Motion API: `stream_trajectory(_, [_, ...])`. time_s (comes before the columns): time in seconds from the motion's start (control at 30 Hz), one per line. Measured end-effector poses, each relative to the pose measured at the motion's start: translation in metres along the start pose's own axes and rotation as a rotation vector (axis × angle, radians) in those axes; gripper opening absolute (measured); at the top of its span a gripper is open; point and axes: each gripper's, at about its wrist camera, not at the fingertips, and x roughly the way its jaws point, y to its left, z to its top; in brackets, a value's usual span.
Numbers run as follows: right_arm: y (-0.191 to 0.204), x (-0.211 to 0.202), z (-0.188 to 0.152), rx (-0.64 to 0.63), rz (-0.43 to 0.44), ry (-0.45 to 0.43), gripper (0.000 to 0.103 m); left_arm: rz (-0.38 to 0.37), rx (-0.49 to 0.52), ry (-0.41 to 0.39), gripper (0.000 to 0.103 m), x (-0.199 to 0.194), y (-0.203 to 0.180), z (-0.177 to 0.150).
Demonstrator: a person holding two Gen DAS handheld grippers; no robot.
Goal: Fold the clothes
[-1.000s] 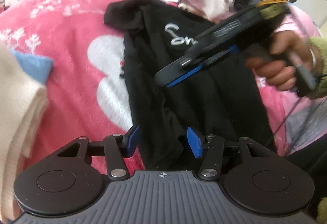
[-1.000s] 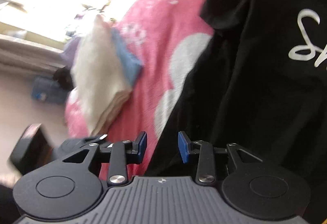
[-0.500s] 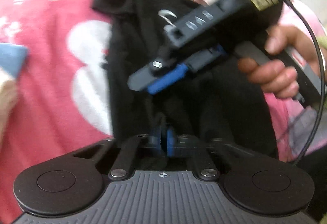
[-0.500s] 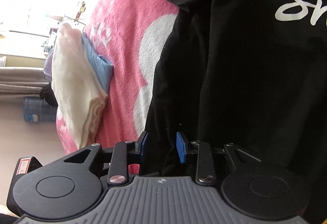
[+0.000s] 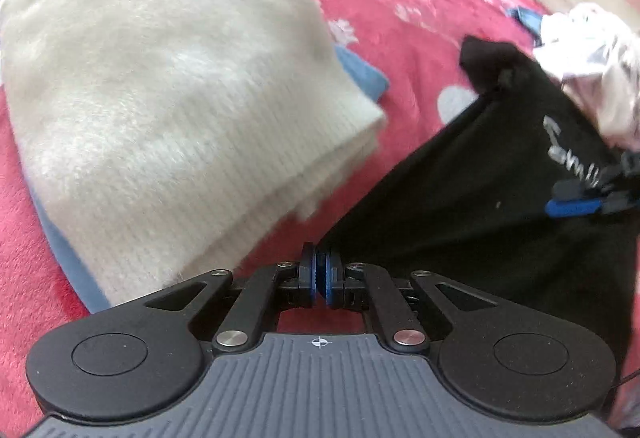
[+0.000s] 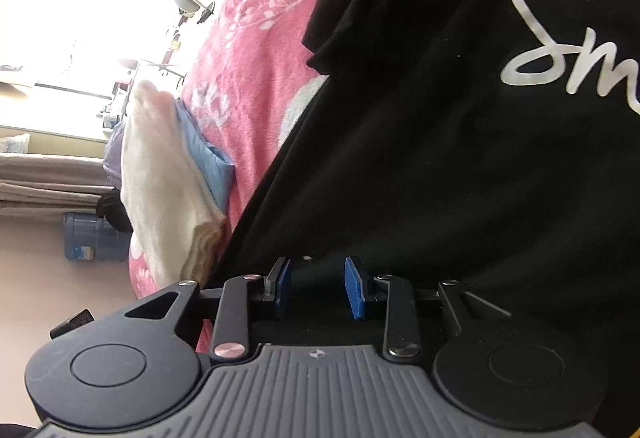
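On the pink bed (image 5: 420, 22), one black shirt (image 5: 500, 198) stretches away from your left tool (image 5: 320, 278), which is pinched tight on its near corner. Your right tool (image 6: 316, 288) hangs with fingers apart over the cloth, farther along that edge. Beside the shirt lies one folded stack: a cream sweater (image 5: 168, 110) on something blue.

shirt (image 5: 460, 174) on blanket (image 5: 400, 18); folded sweater (image 5: 160, 78) left of shirt; clothes pile (image 5: 592, 66) behind shirt
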Motion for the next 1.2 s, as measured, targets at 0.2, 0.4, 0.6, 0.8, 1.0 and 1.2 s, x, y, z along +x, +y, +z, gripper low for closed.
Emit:
stream_trajectory(0.2, [-0.003,-0.012,-0.001,-0.038,-0.037,-0.017,0.033,0.070,0.069,-0.026,0.004,0.004,-0.002,0.002])
stream_trajectory(0.4, [-0.002,-0.042,-0.011,-0.159,-0.062,0.013,0.033,0.089,0.181,-0.018,0.027,-0.006,-0.009,-0.003])
stream_trajectory(0.6, [-0.006,-0.114,-0.048,-0.330,-0.104,0.147,0.036,0.027,0.230,-0.018,0.033,-0.023,-0.023,0.006])
stream_trajectory(0.8, [-0.047,-0.140,-0.108,-0.096,-0.230,0.240,0.050,-0.072,0.332,-0.037,0.035,-0.031,-0.061,0.021])
stream_trajectory(1.0, [-0.093,-0.121,-0.159,0.174,-0.222,0.249,0.050,-0.240,0.501,-0.017,0.035,-0.030,-0.118,0.031])
stream_trajectory(1.2, [-0.111,-0.103,-0.195,0.266,-0.190,0.292,0.041,-0.360,0.831,0.115,0.035,-0.004,-0.179,-0.001])
